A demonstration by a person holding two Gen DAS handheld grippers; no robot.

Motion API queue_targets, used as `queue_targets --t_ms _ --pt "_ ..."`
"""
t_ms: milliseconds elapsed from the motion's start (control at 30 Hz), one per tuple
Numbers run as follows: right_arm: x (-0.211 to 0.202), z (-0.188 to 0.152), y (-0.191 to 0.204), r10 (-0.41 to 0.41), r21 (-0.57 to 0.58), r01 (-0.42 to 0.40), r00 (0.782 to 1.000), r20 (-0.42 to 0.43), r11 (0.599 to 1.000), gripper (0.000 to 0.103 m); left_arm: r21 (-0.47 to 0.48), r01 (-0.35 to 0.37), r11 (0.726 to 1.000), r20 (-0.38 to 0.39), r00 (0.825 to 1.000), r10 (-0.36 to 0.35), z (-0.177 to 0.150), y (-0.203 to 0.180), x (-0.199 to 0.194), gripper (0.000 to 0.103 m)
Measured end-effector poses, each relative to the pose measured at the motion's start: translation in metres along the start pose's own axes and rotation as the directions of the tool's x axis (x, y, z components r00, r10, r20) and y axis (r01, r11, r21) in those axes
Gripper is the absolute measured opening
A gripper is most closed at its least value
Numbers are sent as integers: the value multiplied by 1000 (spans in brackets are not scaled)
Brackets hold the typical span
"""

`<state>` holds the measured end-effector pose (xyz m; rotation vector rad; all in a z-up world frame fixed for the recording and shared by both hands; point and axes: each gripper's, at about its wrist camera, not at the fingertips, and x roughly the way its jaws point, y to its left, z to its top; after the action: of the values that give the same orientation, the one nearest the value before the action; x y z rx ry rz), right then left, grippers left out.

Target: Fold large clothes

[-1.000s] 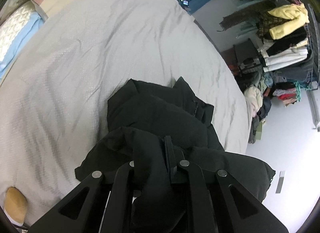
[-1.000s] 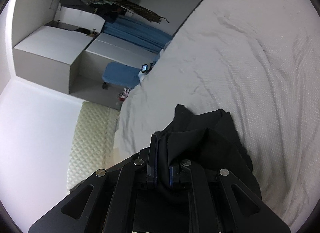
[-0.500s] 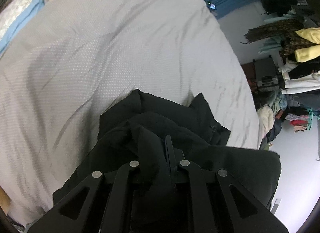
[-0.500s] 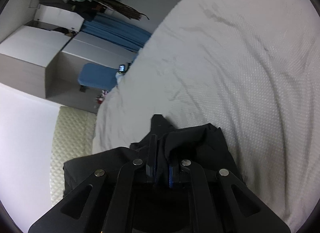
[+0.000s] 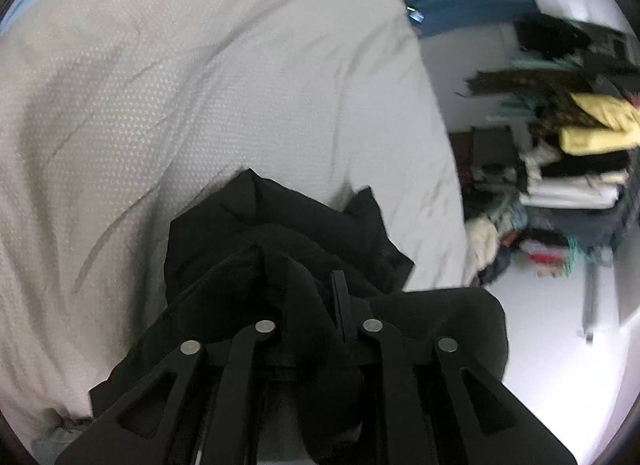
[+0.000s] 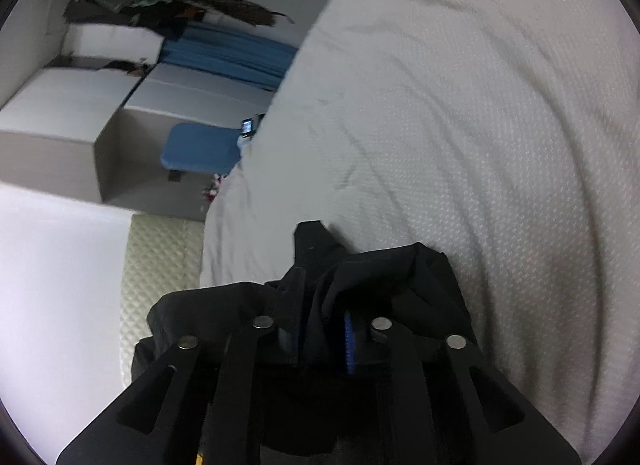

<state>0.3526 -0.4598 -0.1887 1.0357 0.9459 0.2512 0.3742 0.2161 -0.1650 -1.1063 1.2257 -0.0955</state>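
- Black garment [image 5: 280, 249] bunched in a heap at near edge of the bed [image 5: 200, 85], partly draped over both tools; folds run up btwn each pair of fingers.
- Left gripper [image 5: 316, 305]: fingers closed on black fabric. Cloth wraps over the left finger & hides it; right finger [image 5: 339, 297] shows as a thin dark blade poking up through the folds.
- Right gripper [image 6: 320, 317]: fingers clamped on a fold of the same garment [image 6: 400, 277]. Blue pad [image 6: 349, 341] of the right-hand finger visible, pressed against cloth; left finger dark, just beside it, fabric sandwiched btwn.
- Left view: garment spreads fwd from fingers onto the bed sheet, a rounded black lobe hangs off to the right past the bed edge, over white floor [image 5: 560, 365].
- Right view: a black corner sticks up far of the fingers; more fabric sags to the left, off the bed side.
- Pose: left tool tilted down at the bed, pointing along it. Right tool rolled sideways – room appears tipped, bed filling the right half.
- Bg: clothes pile [image 5: 580, 153] w/ yellow item far right in left view; blue seat [image 6: 200, 149] & white boxes [image 6: 80, 105] far left in right view.
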Motion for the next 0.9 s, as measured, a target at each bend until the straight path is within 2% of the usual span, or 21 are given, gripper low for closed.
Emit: queue_targets --t_ms 100,133,167,200,267,367,433,500,533,600,667,733,833,900 --pt "-23 -3 12 -17 -45 18 1000 6 999 27 86 -4 996 5 1000 3 -16 -2 -24 21" --pt "-29 -4 17 -26 -66 27 1000 16 997 35 110 -17 994 9 1000 16 -20 -2 -31 24" --pt "-38 -6 24 -46 -92 50 998 41 995 49 142 -37 989 16 999 35 -27 -3 -39 31" --pt "-52 -7 34 -83 -130 94 993 87 987 54 175 -58 983 25 998 54 -32 -4 -47 37" --pt "-73 -9 47 -126 -180 153 980 157 972 56 253 -107 961 86 992 87 -45 -10 -69 61" --pt "-95 -21 72 -139 -255 192 967 212 948 58 359 -194 913 212 970 123 -65 -20 -99 73" --pt "-103 -35 89 -134 -313 212 958 252 926 60 407 -248 879 294 947 131 -81 -28 -111 75" --pt "-105 -56 110 -122 -395 235 950 288 888 66 468 -297 832 392 914 106 -105 -42 -115 75" --pt "-103 -66 119 -121 -429 246 947 298 869 66 490 -309 815 419 904 91 -113 -47 -114 75" --pt "-92 -92 138 -130 -498 291 934 333 817 67 543 -350 763 481 875 59 -137 -64 -102 75" --pt "-78 -116 153 -111 -552 296 932 344 780 74 575 -382 724 520 853 38 -155 -78 -87 75" --pt "-62 -135 163 -87 -593 284 937 338 753 79 599 -399 694 536 844 22 -169 -90 -69 75" --pt "-37 -164 166 -79 -636 285 940 332 717 80 621 -433 653 562 827 14 -186 -103 -37 75" --pt "-22 -188 159 -78 -666 309 932 353 679 81 644 -455 614 557 830 31 -197 -105 -14 75"
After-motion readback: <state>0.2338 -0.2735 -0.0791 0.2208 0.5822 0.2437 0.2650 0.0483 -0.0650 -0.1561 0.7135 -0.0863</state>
